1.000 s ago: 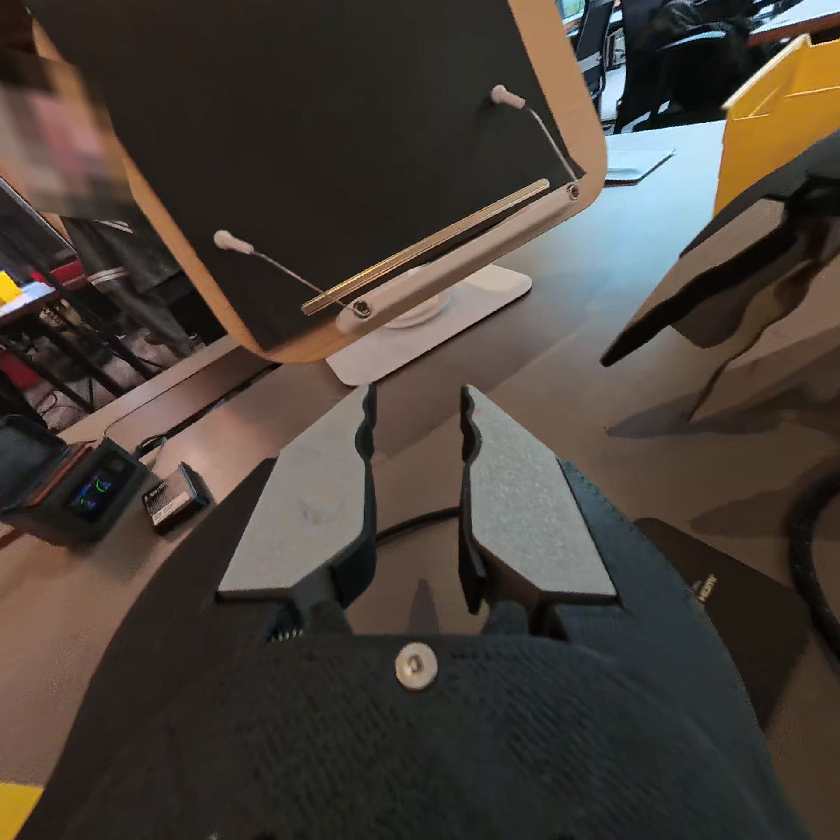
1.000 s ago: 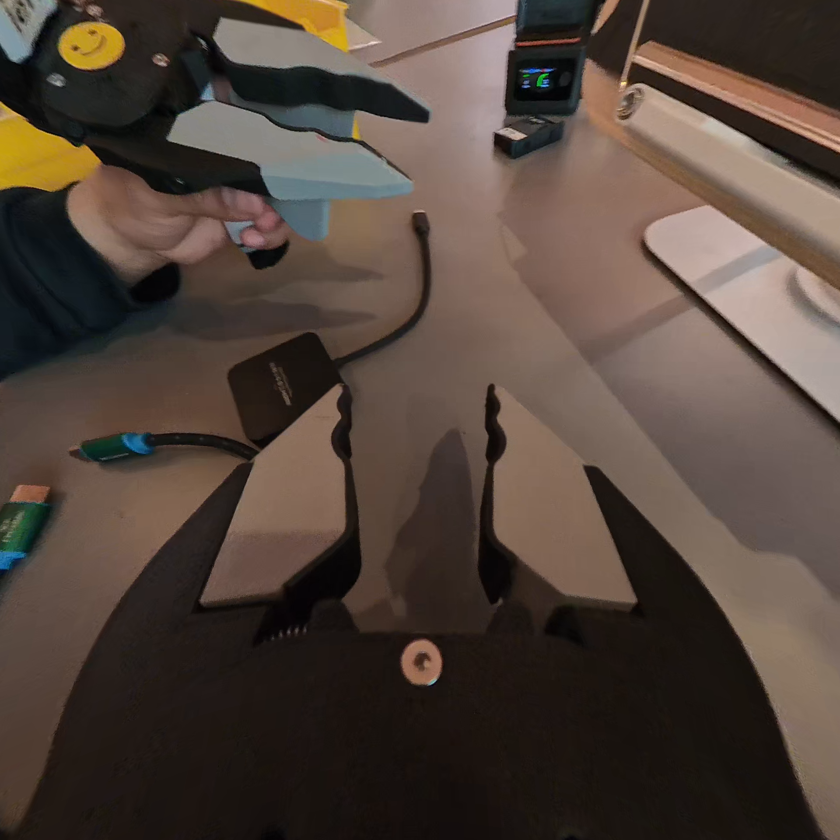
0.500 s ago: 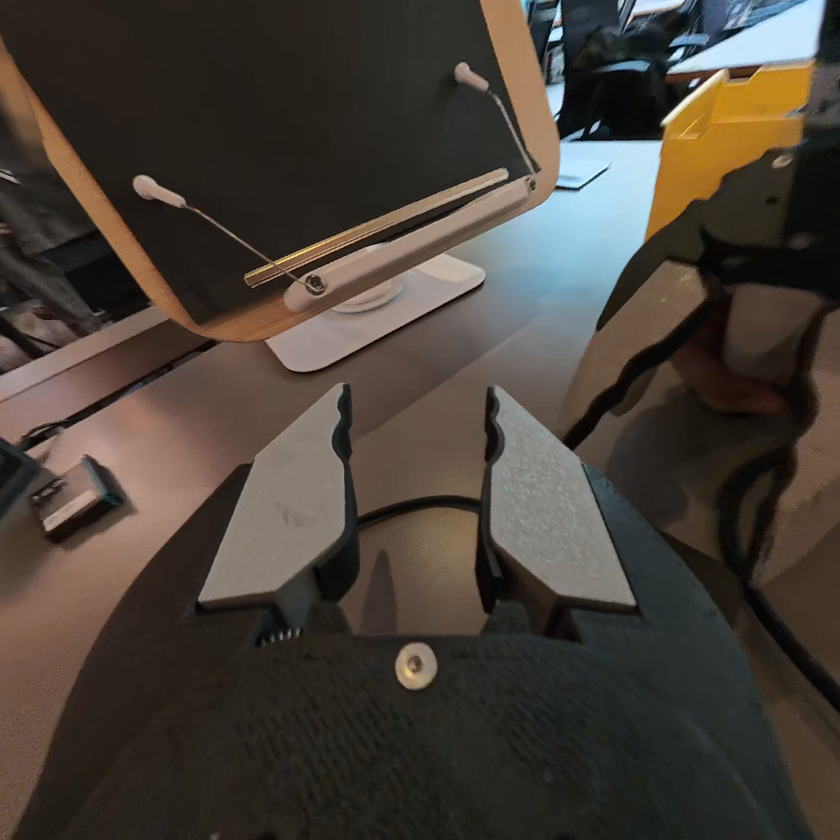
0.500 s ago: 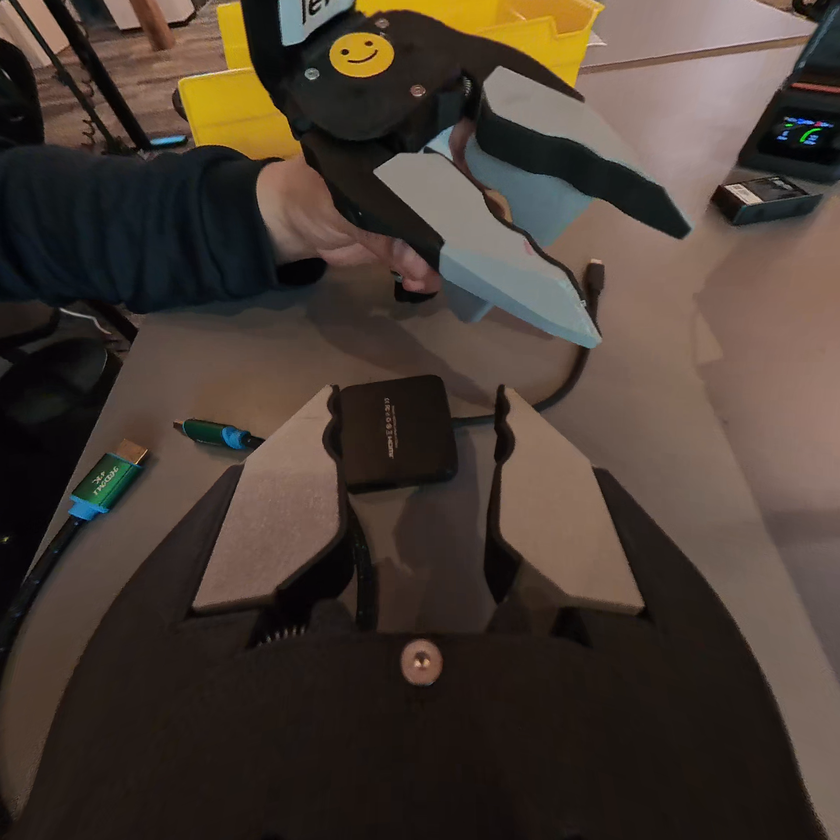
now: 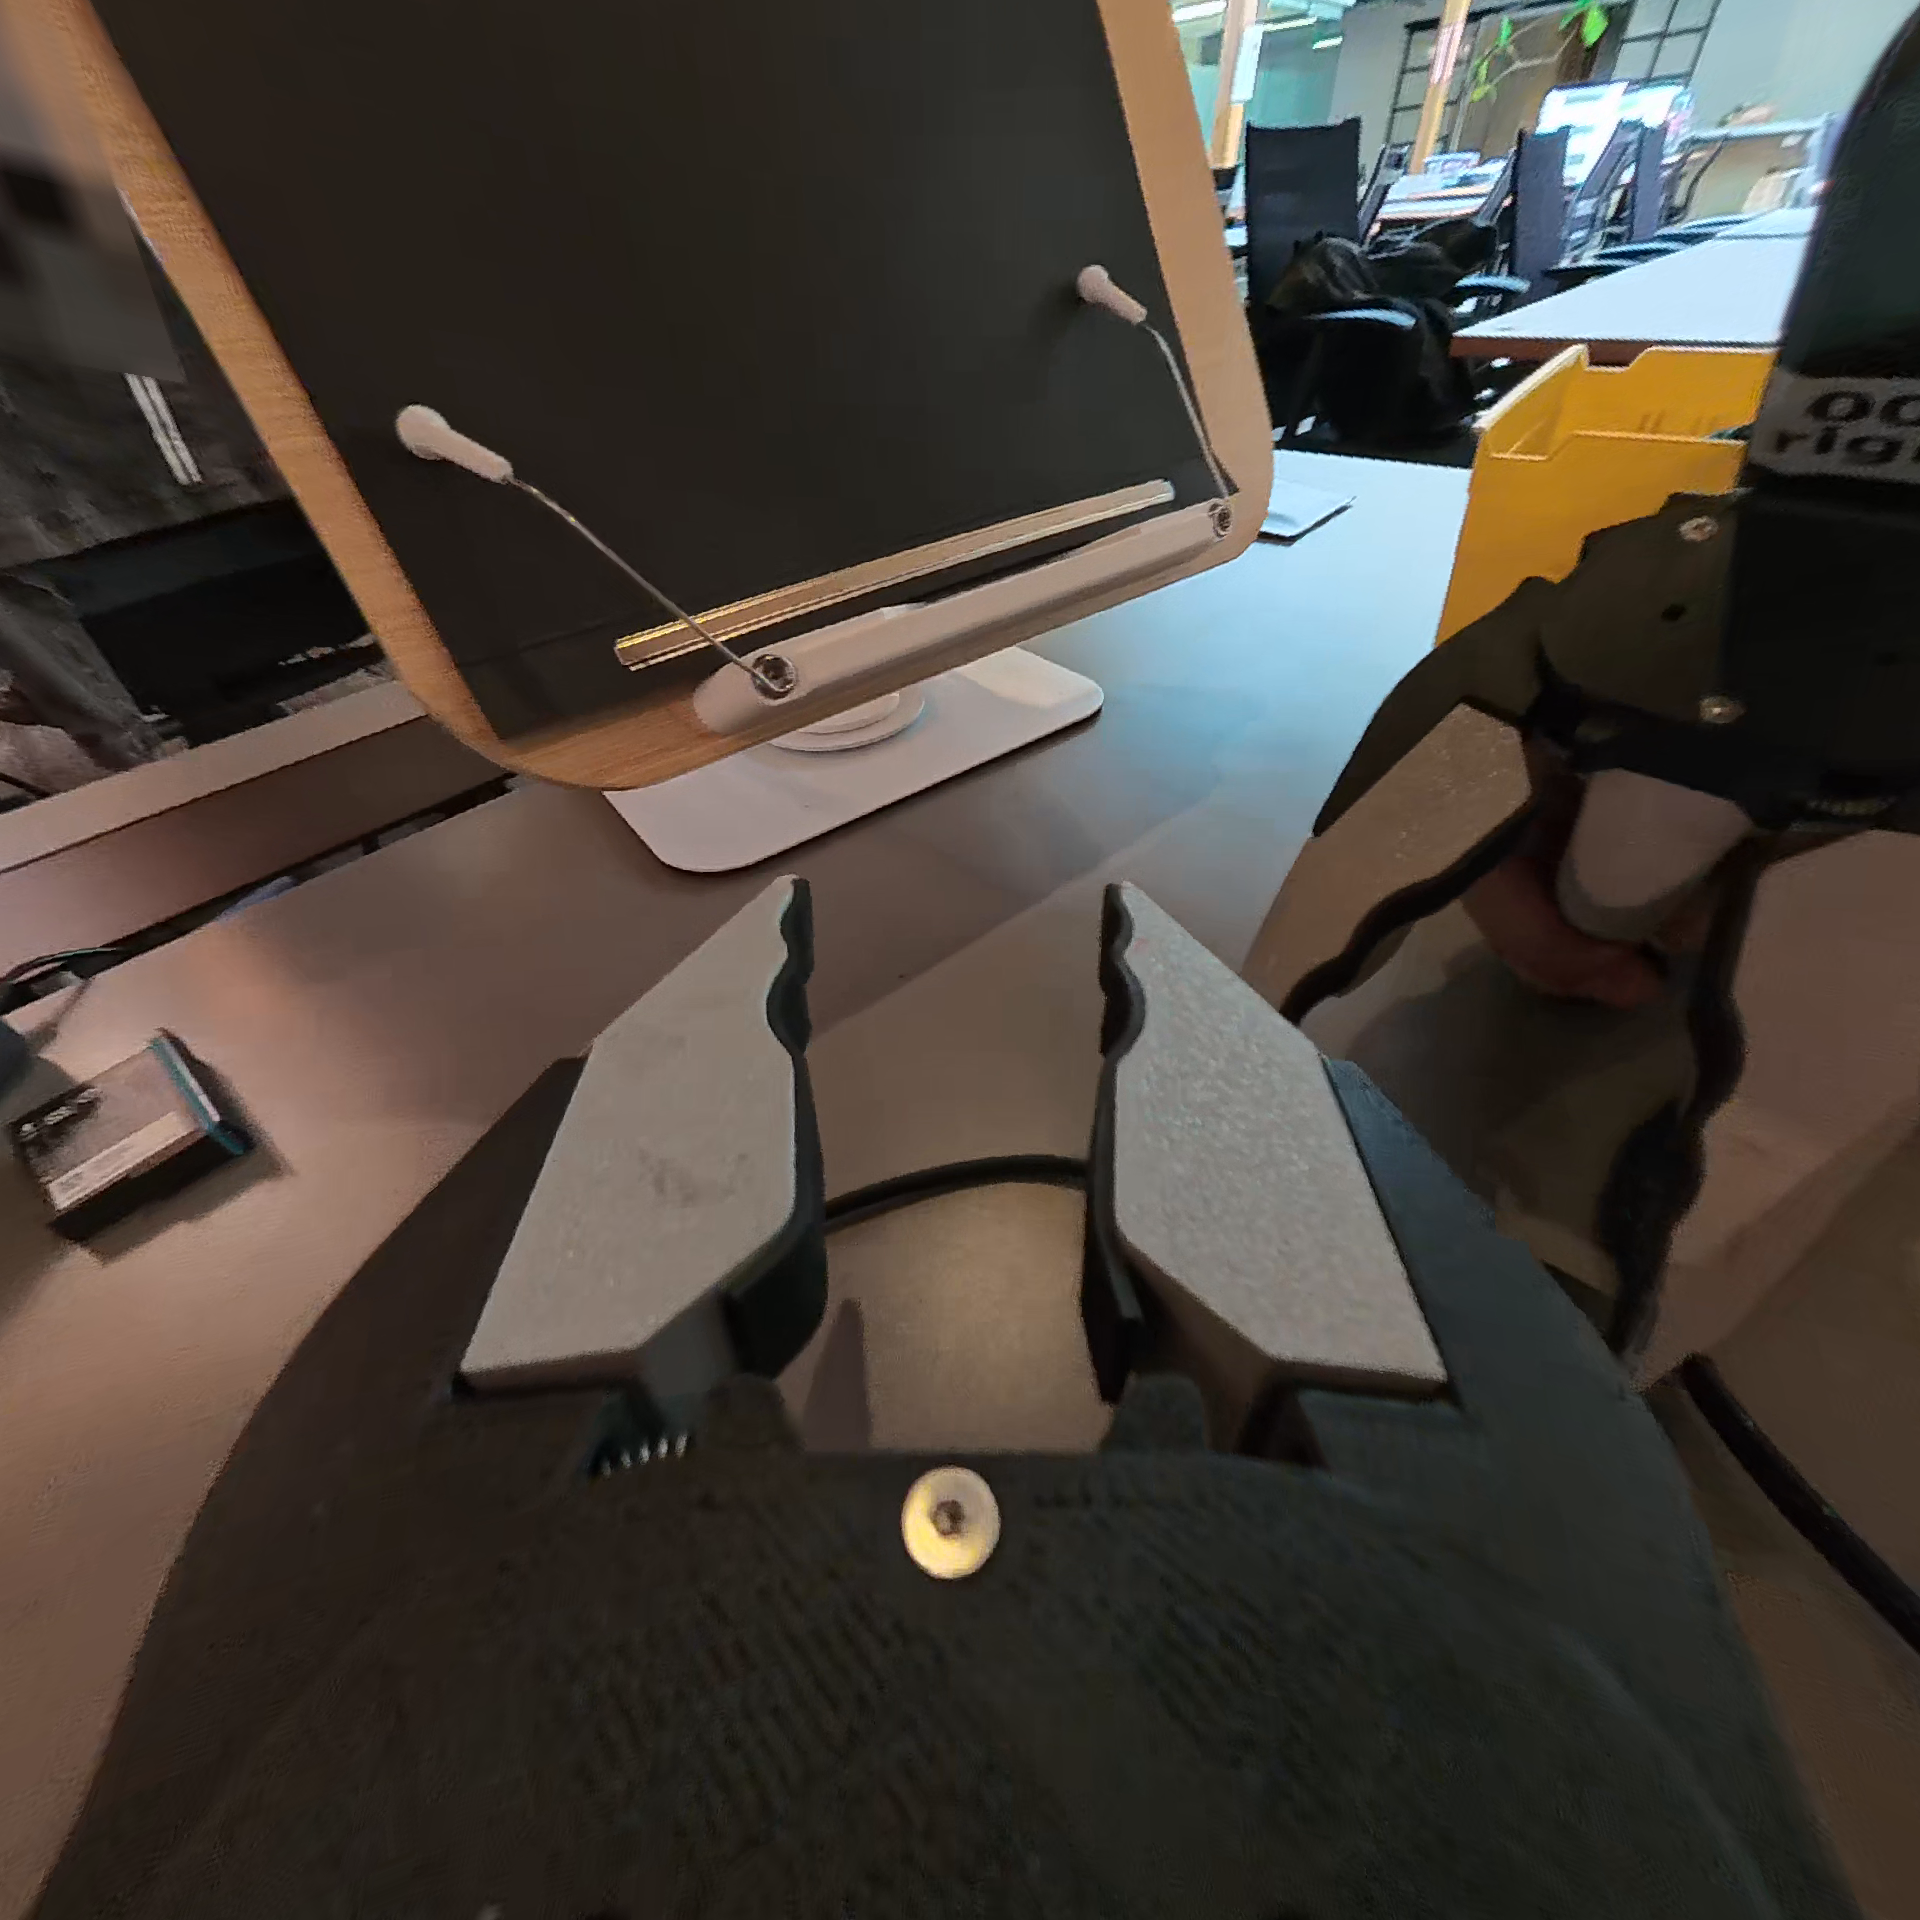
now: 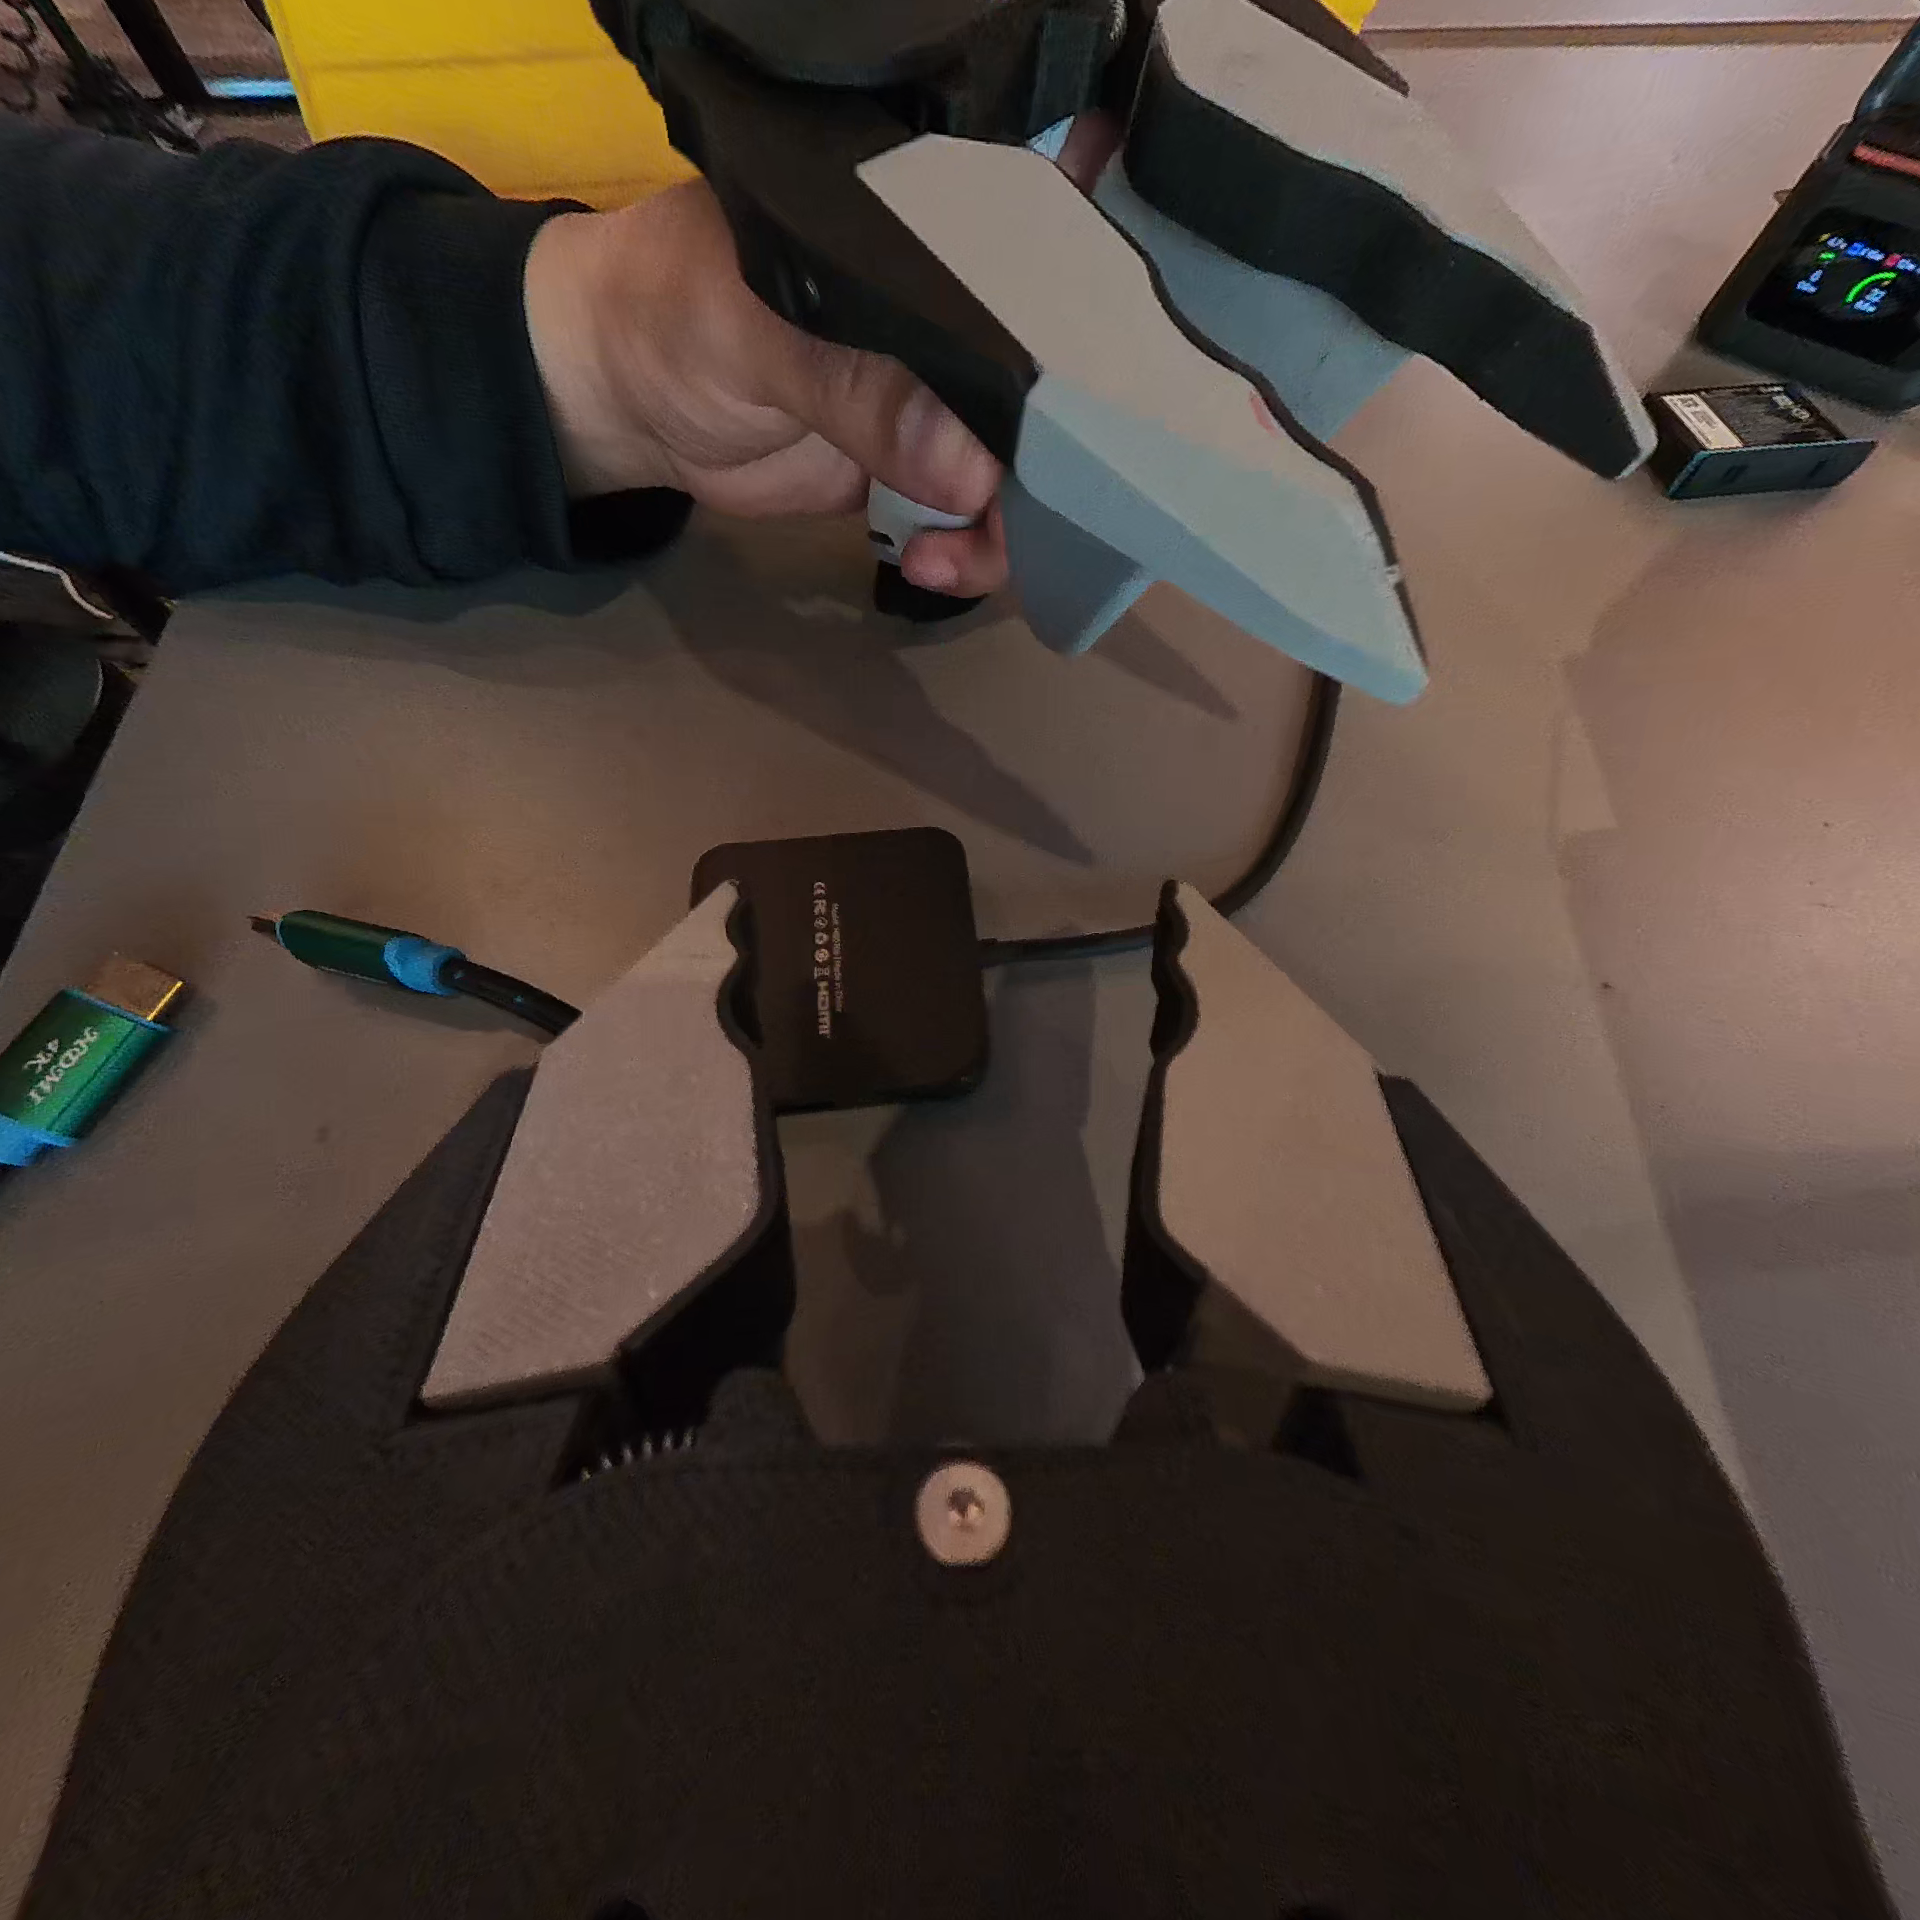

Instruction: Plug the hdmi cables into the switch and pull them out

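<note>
In the right wrist view the switch (image 6: 873, 966), a flat black box, lies on the grey table (image 6: 1558, 1039), with its thin black cable (image 6: 1299, 790) curving away to the right. My right gripper (image 6: 951, 904) is open and empty, and its left finger hides the switch's left edge. Two green HDMI plugs with blue collars lie unplugged at the left, one near (image 6: 353, 945) and one farther left (image 6: 83, 1060). My left gripper (image 6: 1507, 561) hovers open above the cable, held by a hand. In the left wrist view the left gripper (image 5: 956, 904) is open and empty over the thin cable (image 5: 956, 1169). The right gripper (image 5: 1309, 914) is close on the right.
A tilted book stand (image 5: 727, 312) on a white base (image 5: 883, 790) stands ahead of the left gripper. A yellow bin (image 5: 1558, 488) is at the back right. A small black battery (image 6: 1756, 442) and a black device with a lit screen (image 6: 1849, 291) sit far right.
My right gripper has swung left and come up to the switch, and its jaws have opened wider. My left gripper has opened wider and now hangs closer over the cable.
</note>
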`<state>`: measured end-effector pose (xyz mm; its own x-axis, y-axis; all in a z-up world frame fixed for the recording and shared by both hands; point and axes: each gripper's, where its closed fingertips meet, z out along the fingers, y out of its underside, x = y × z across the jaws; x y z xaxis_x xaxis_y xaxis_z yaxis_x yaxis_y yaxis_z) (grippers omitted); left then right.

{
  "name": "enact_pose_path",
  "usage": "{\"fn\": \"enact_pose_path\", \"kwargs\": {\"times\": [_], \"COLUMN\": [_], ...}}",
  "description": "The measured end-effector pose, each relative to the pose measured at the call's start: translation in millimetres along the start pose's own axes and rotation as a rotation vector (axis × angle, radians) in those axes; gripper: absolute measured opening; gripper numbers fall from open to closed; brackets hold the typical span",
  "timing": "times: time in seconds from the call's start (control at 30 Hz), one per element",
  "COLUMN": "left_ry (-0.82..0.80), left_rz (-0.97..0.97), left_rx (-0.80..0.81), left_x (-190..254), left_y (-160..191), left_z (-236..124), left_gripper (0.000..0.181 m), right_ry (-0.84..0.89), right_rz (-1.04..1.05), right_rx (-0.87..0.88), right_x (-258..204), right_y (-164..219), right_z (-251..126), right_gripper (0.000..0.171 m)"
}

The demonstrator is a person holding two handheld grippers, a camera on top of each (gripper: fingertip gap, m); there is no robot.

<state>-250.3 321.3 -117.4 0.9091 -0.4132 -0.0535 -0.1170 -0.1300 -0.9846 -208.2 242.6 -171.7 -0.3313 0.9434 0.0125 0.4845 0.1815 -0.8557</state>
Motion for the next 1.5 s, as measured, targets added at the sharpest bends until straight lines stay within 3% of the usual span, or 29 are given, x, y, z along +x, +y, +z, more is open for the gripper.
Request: {"fn": "enact_pose_path", "kwargs": {"times": [0.4, 0.6, 0.73, 0.83, 1.0, 1.2, 1.37, 1.5], "left_ry": [0.004, 0.010, 0.023, 0.071, 0.150, 0.083, 0.085, 0.204], "left_rz": [0.084, 0.131, 0.166, 0.227, 0.379, 0.645, 0.723, 0.728], "left_rx": [-0.017, -0.036, -0.069, -0.089, -0.123, 0.055, 0.081, 0.080], "left_x": [9.2, 15.3, 16.8, 22.9, 43.7, 70.5, 91.8, 107.8], "left_y": [2.0, 4.5, 8.4, 10.0, 17.5, -1.2, -2.4, -0.7], "left_z": [0.1, 1.2, -1.0, -6.2, -17.7, -14.9, -11.6, -18.6], "left_gripper": [0.057, 0.056, 0.051, 0.044, 0.058, 0.052, 0.048, 0.020], "right_ry": [-0.026, -0.030, -0.027, -0.044, -0.094, -0.326, -0.455, -0.508], "right_rz": [-0.020, -0.034, -0.034, 0.026, 0.214, 0.361, 0.332, 0.326], "right_rx": [-0.086, -0.225, -0.230, -0.173, 0.068, 0.324, 0.333, 0.302], "right_x": [-12.7, -24.5, -23.7, -14.6, 15.8, 13.8, -9.3, -17.3], "right_y": [12.3, 32.5, 31.9, 29.4, 4.3, -21.2, -31.6, -30.0], "right_z": [-1.1, 10.6, 10.9, 0.3, -45.9, -82.6, -76.6, -69.2], "right_gripper": [0.076, 0.066, 0.066, 0.066, 0.065, 0.065, 0.065, 0.065]}}
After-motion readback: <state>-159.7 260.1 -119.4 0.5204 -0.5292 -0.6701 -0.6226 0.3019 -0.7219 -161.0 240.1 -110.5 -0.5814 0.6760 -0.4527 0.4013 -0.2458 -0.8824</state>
